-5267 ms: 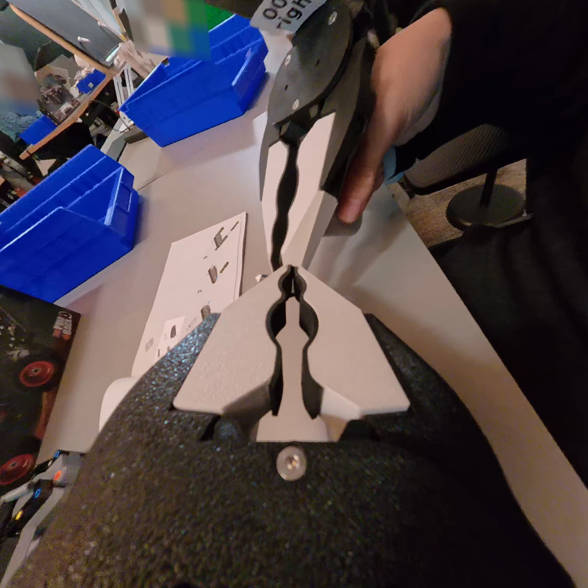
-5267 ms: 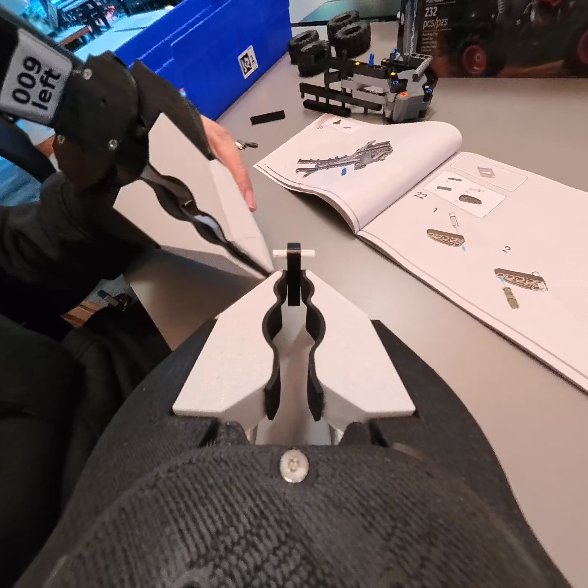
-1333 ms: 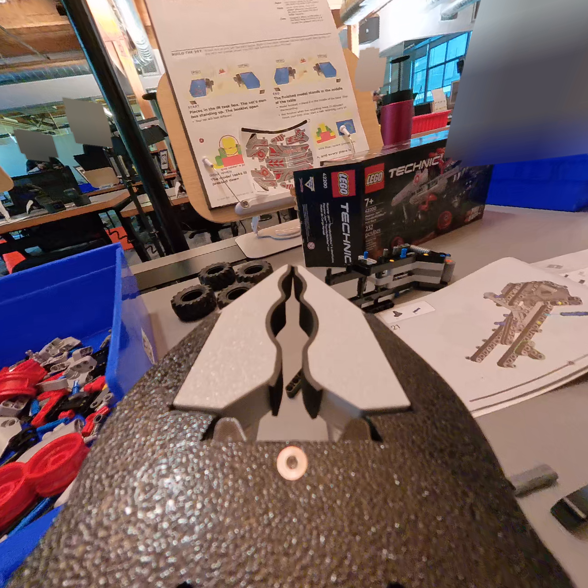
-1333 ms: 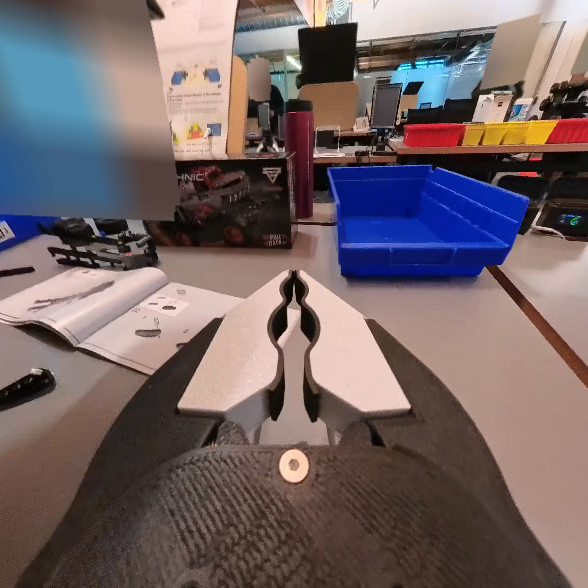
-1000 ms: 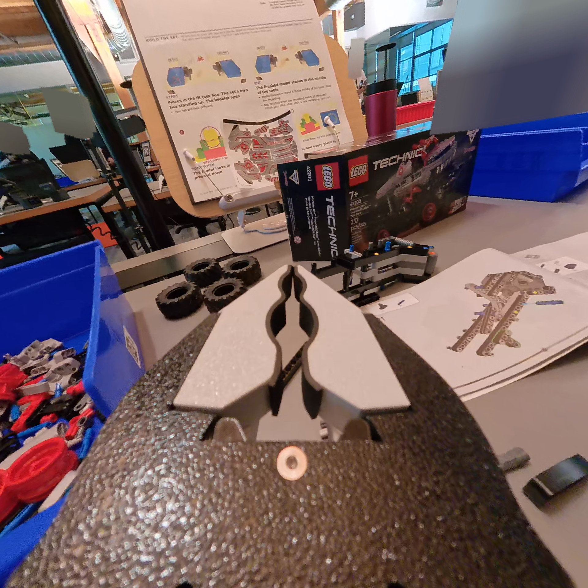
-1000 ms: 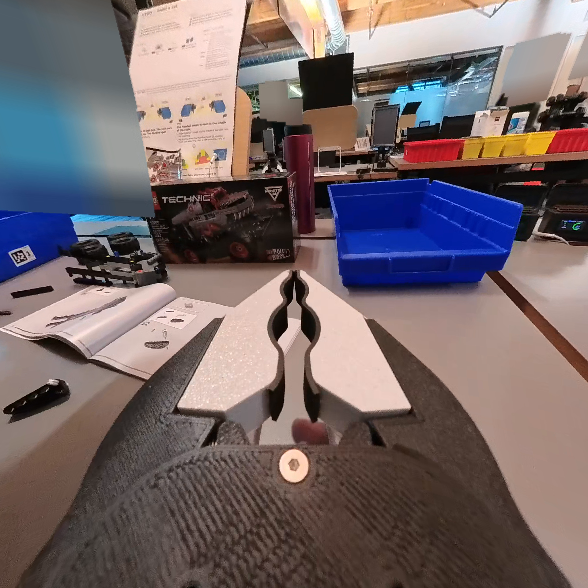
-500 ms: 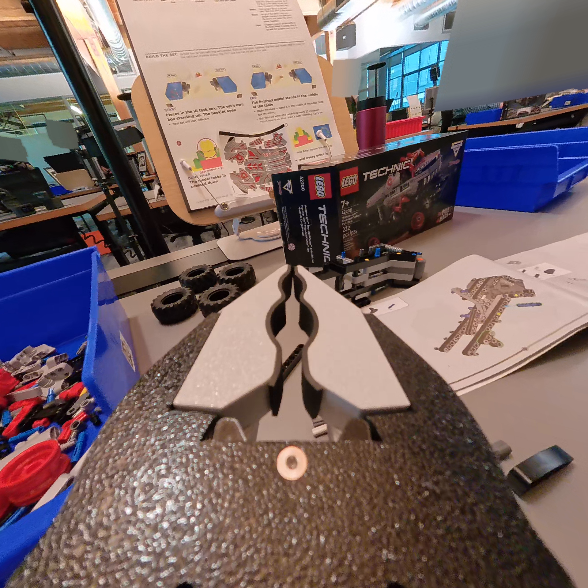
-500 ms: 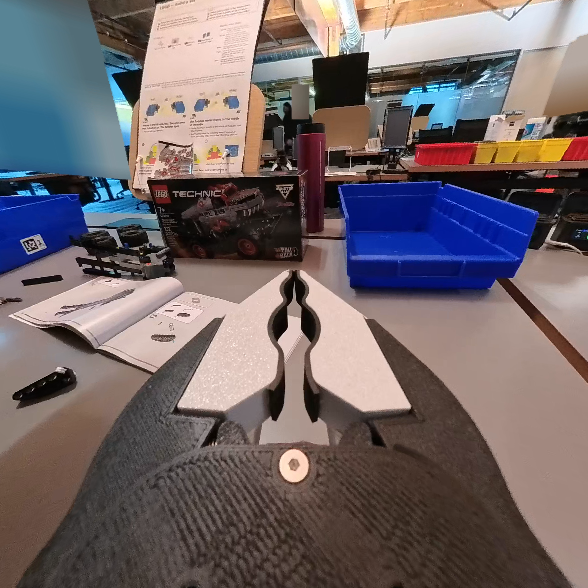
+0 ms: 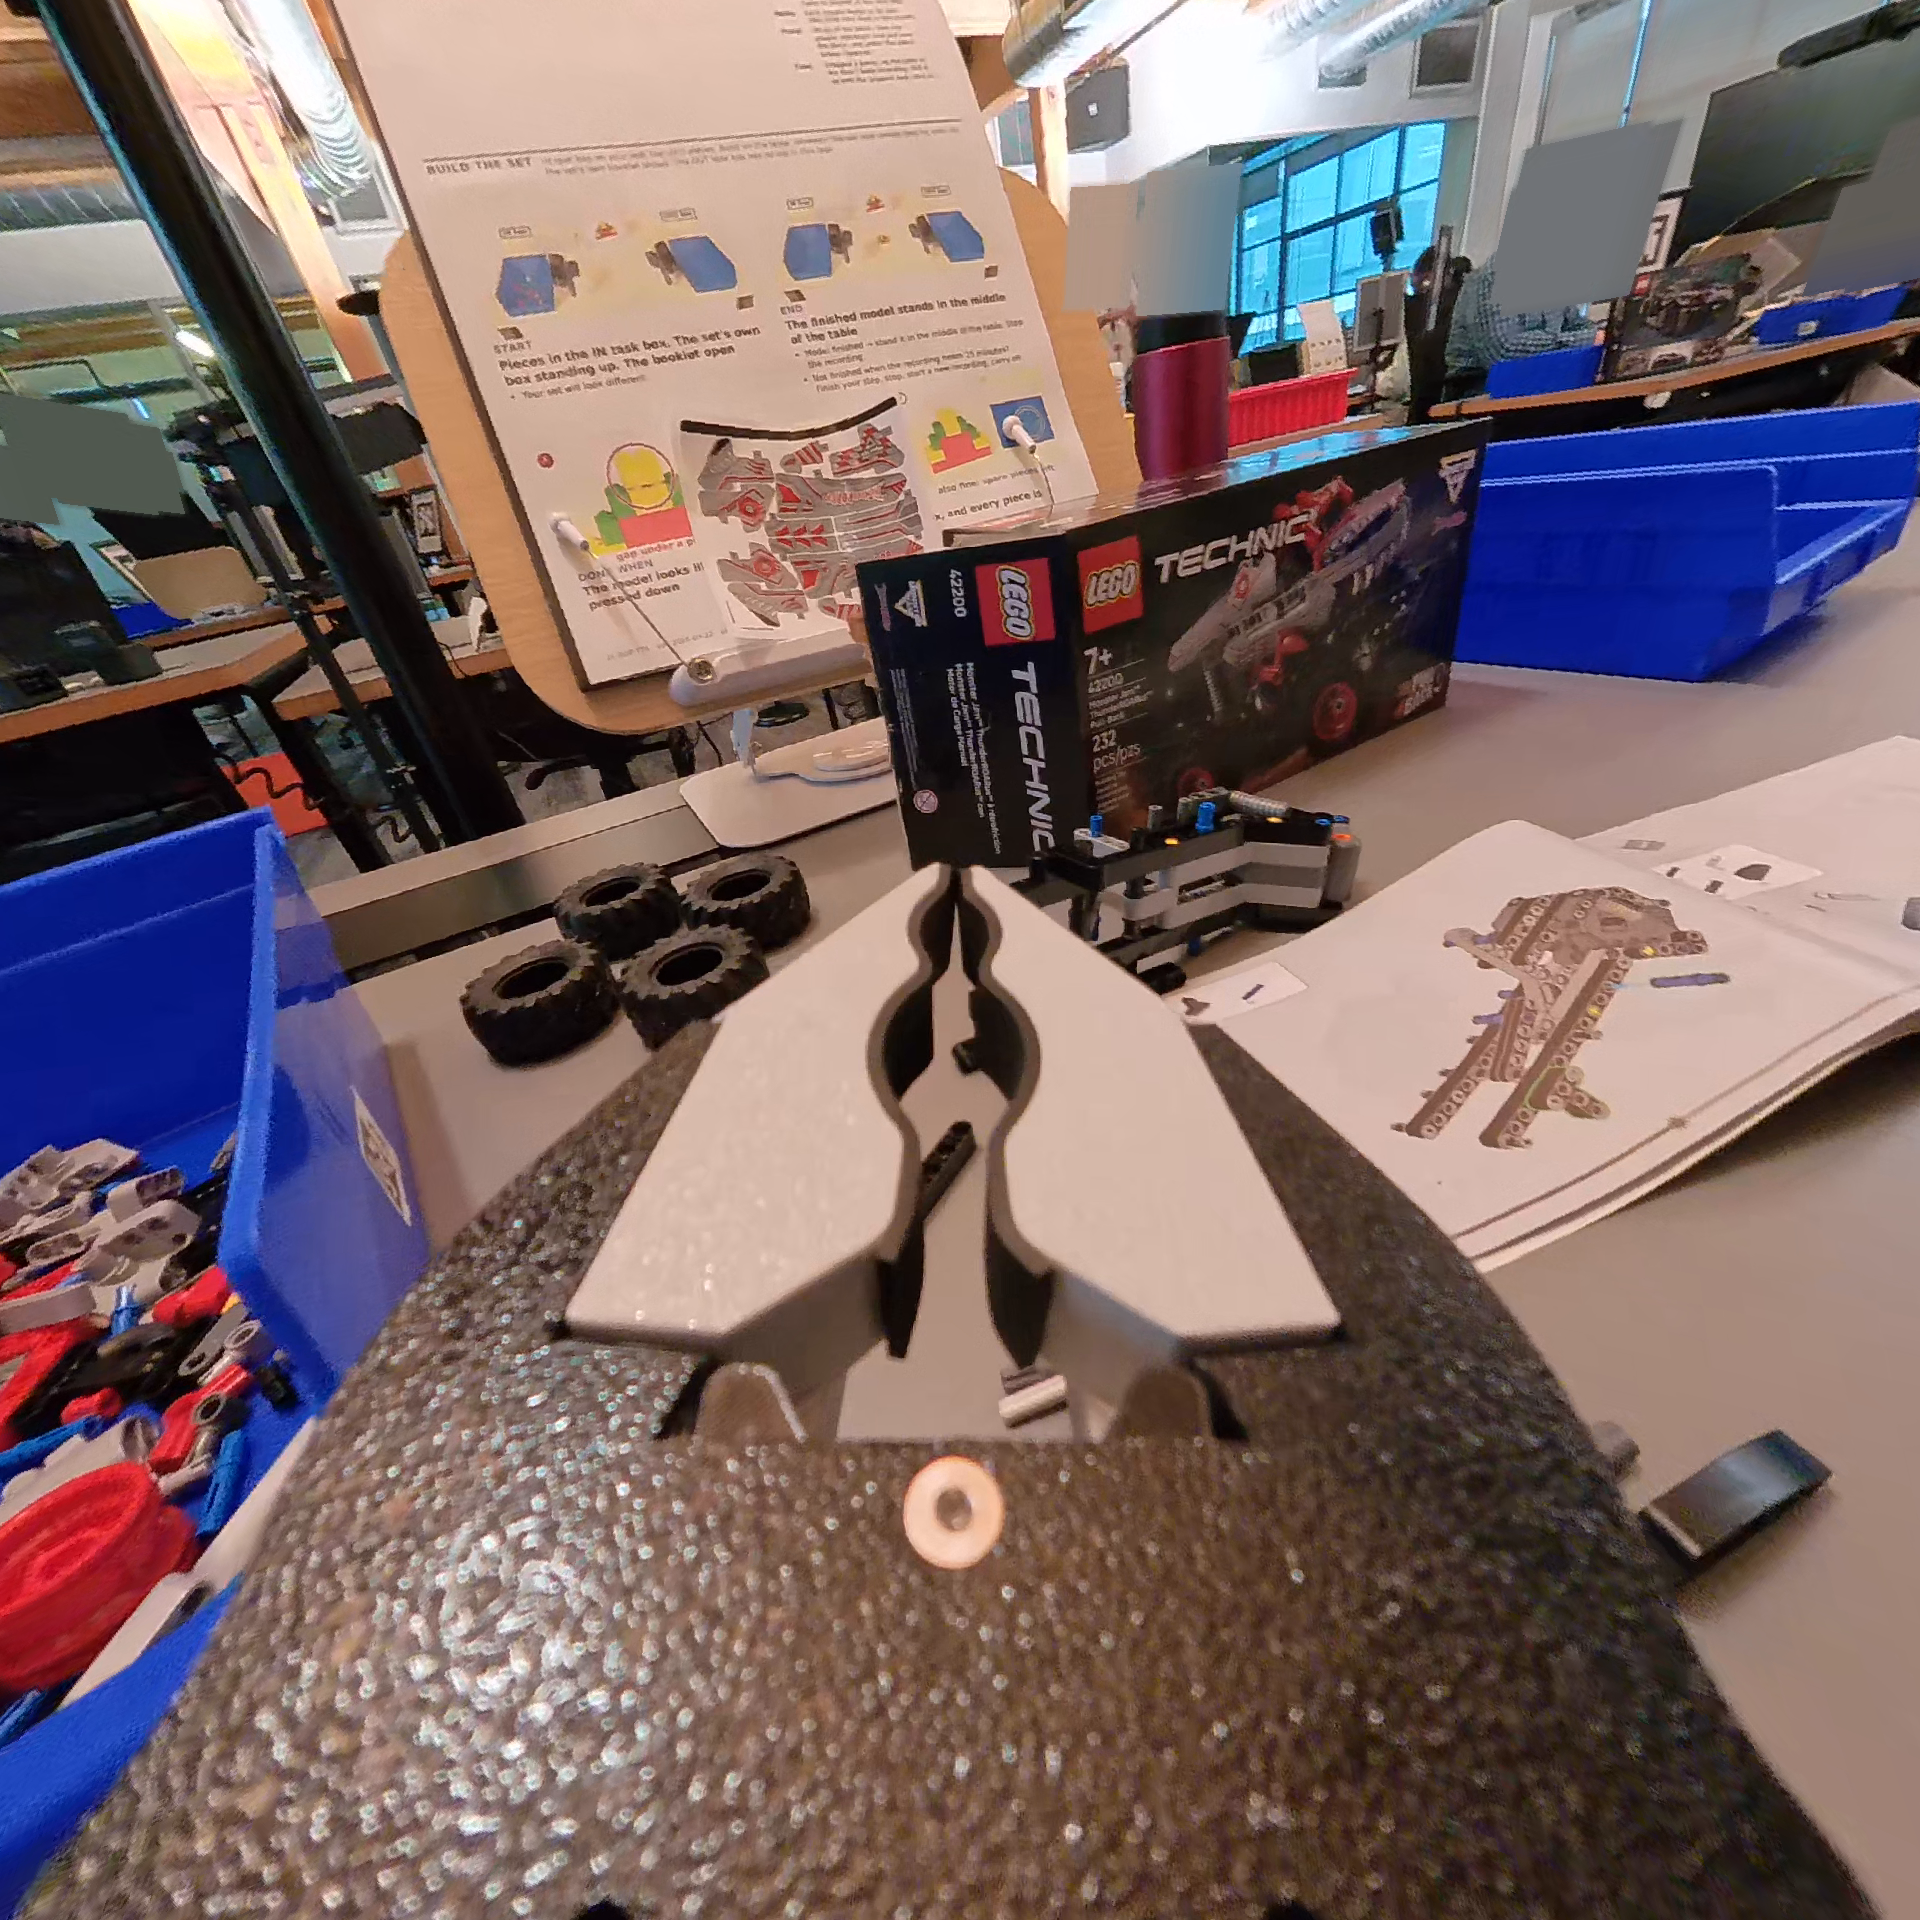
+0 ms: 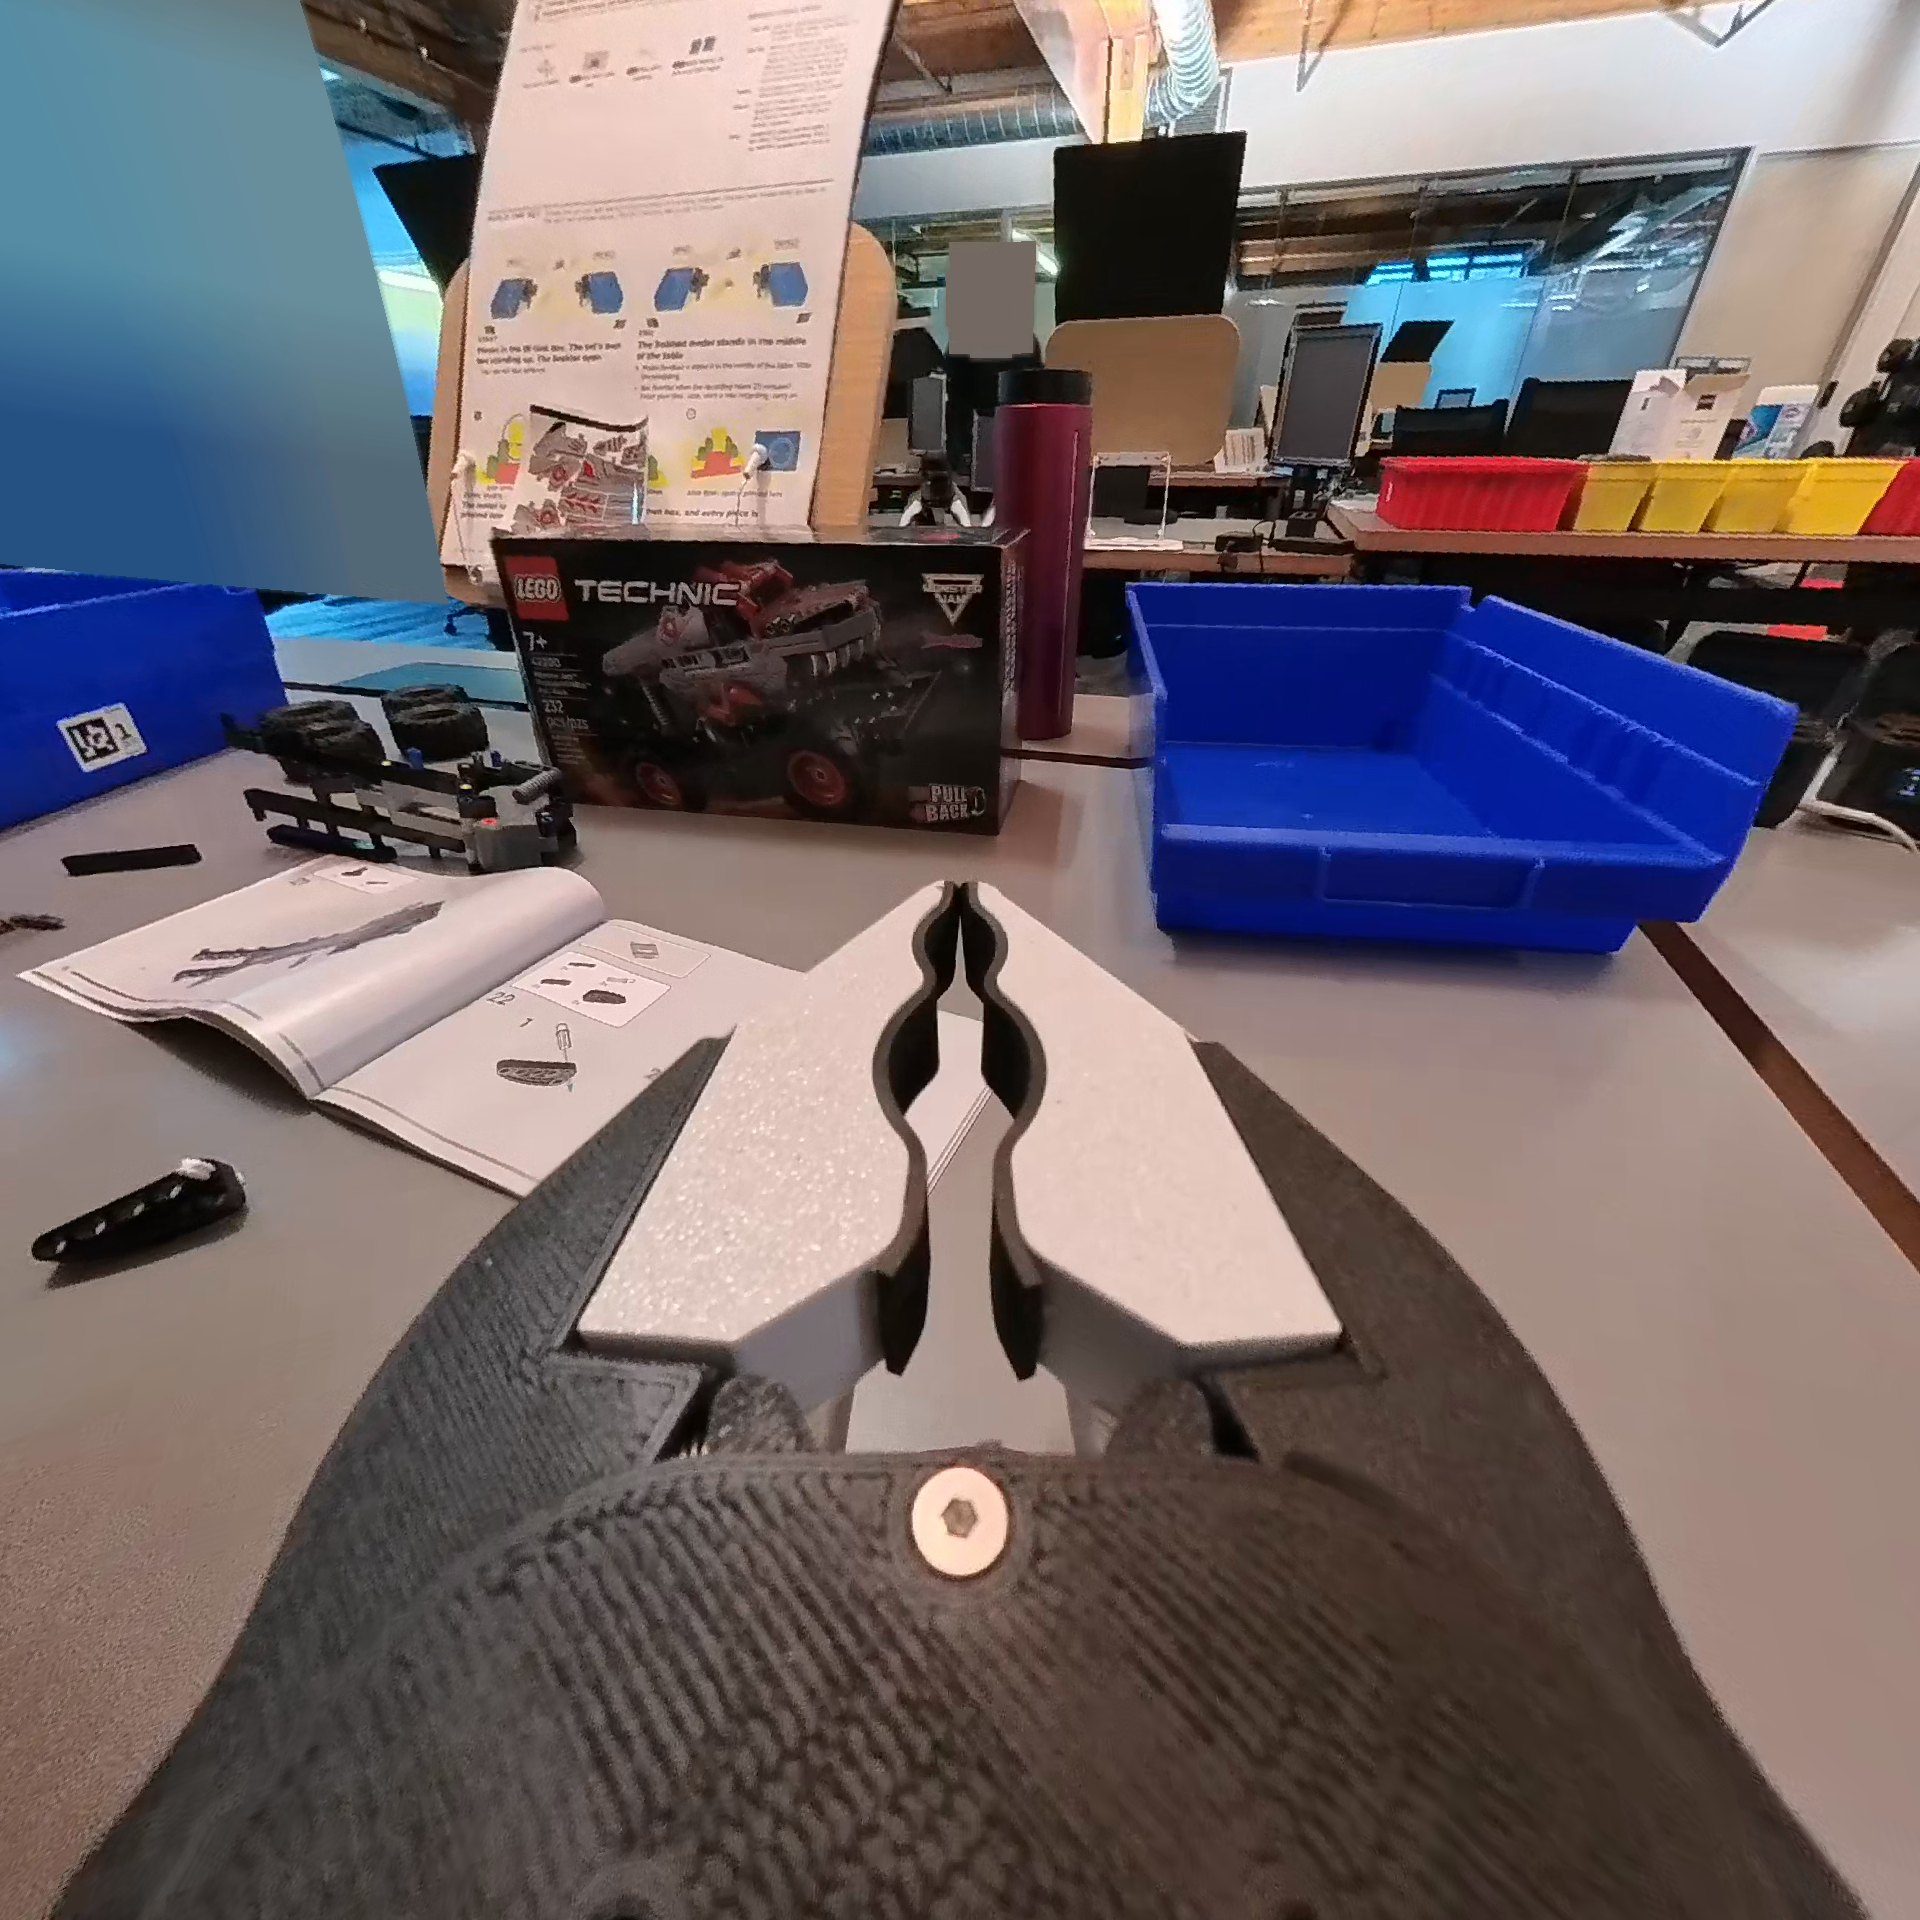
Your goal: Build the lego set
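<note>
both tools closed, empty-tipped

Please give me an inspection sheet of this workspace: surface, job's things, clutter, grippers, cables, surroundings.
Surface: grey table.
Job's things: open booklet; part-built chassis; four tyres; blue parts bin; set box.
Clutter: black beam with a white pin; empty blue bin; maroon bottle.
Grippers: left gripper and right gripper both shut, empty.
Cables: nothing seen on the table.
Surroundings: instruction board; other desks.
</note>
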The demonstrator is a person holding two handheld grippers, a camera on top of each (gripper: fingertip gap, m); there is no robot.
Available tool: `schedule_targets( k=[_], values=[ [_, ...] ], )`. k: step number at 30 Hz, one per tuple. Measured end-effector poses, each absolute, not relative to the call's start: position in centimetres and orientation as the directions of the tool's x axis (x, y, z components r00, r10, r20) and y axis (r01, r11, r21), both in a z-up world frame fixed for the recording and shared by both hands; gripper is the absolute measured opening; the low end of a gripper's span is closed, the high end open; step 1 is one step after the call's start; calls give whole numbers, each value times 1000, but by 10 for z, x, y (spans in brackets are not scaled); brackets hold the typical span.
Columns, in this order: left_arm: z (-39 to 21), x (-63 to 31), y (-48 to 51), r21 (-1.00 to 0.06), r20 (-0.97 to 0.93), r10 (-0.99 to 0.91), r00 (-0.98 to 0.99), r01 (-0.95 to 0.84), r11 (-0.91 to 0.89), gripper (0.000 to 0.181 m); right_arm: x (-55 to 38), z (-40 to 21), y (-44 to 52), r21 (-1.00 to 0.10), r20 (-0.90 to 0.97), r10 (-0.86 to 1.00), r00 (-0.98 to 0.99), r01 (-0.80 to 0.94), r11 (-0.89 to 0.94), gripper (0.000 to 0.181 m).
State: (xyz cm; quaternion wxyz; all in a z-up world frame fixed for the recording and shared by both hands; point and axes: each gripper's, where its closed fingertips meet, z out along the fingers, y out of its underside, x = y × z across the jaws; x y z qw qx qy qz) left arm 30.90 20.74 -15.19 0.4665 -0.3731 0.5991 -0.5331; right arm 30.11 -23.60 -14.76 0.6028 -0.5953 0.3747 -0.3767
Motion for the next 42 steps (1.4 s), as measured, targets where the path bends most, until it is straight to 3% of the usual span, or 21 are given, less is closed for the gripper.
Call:
schedule_targets(
  k=[9,11,14,16,18,25,28,33,42],
  values=[
    [-144,293,188,-989,-133,-881,-454,-2,150,0,298,-154,-219,-990,134,-885,446,26,-136,0],
    [-158,280,179,-960,-71,-807,-587,-181,216,2,297,-156,-216,-986,157,-878,452,28,-162,0],
    [-196,228,159,-799,68,-582,-810,-394,454,17,293,-161,-210,-980,180,-862,473,9,-200,0],
    [-215,219,166,-707,-125,-498,-858,-275,651,27,292,-164,-207,-976,194,-854,482,5,-219,0],
    [-229,211,162,-659,-219,-398,-891,-166,734,23,292,-165,-206,-972,207,-850,484,5,-235,0],
    [-243,220,146,-641,-216,-377,-901,-160,751,28,288,-174,-194,-954,248,-805,538,-7,-299,0],
    [-256,220,144,-607,-228,-329,-916,-130,784,18,287,-178,-189,-944,268,-786,557,-10,-329,0],
    [-259,216,140,-668,-121,-352,-928,-186,721,7,287,-203,-174,-898,260,-707,658,-105,-428,0],
    [-258,222,139,-702,-131,-371,-919,-179,690,4,277,-226,-158,-769,463,-578,671,-20,-639,0]
  ],
)
